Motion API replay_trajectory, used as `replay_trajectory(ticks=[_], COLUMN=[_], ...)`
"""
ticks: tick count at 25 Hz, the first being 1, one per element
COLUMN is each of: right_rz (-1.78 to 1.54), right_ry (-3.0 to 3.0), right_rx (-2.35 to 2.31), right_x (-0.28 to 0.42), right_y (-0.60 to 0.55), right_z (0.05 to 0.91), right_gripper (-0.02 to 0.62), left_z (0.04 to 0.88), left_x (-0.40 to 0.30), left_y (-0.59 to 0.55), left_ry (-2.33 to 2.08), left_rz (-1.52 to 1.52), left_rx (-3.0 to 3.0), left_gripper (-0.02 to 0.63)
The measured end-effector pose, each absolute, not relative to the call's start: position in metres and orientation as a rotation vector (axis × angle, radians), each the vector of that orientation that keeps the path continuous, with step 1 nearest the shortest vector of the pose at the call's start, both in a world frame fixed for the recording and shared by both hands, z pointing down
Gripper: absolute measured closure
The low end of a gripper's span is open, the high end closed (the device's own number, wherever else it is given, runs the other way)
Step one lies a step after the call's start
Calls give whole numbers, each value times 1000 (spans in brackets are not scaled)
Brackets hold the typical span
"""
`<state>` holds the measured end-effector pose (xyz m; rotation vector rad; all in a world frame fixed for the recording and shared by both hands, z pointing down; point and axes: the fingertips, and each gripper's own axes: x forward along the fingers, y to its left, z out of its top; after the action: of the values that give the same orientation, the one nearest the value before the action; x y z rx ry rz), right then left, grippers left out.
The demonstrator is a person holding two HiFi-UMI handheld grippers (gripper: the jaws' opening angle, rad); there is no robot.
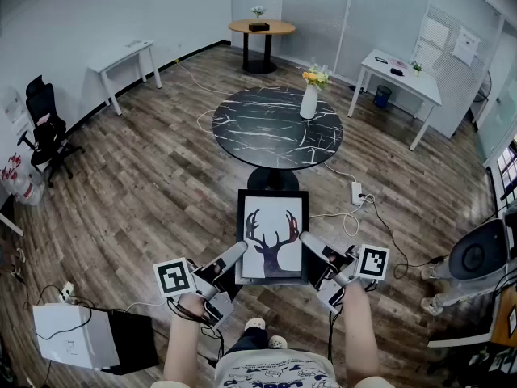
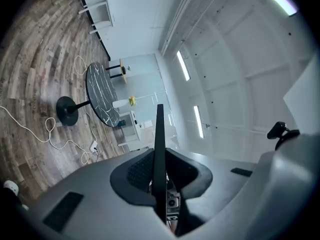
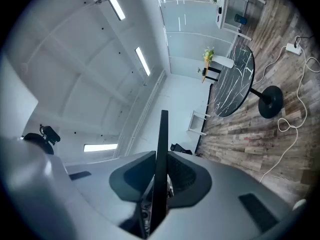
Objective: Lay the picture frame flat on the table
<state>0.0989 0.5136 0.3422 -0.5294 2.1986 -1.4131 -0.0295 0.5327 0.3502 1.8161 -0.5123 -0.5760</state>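
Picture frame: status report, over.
Left gripper and right gripper shut on side edges of black-framed antler picture. Picture airborne, short of round black marble table. White flower vase on its far right.

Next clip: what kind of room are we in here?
Probably an office or meeting room: white desks stand along the walls, an office chair sits at the left, and glass partitions close off the far side. A round black marble-look table with a vase of flowers stands mid-floor.

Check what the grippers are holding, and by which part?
Both hold the picture frame: the left gripper clamps its left edge, the right gripper its right edge, both in the lower half.
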Motion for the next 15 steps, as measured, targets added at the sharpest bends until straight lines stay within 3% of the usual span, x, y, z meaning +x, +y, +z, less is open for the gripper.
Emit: replay_trajectory(ticks=[15], right_rz=[-1417], right_ry=[2205], right_rx=[-548], right_x=[89], right_y=[507], right_z=[345], right_gripper=[512], left_z=[351], left_x=[-39], left_y=[525], left_ry=[-503], left_rz=[-567], left_rx=[1814], left_gripper=[520])
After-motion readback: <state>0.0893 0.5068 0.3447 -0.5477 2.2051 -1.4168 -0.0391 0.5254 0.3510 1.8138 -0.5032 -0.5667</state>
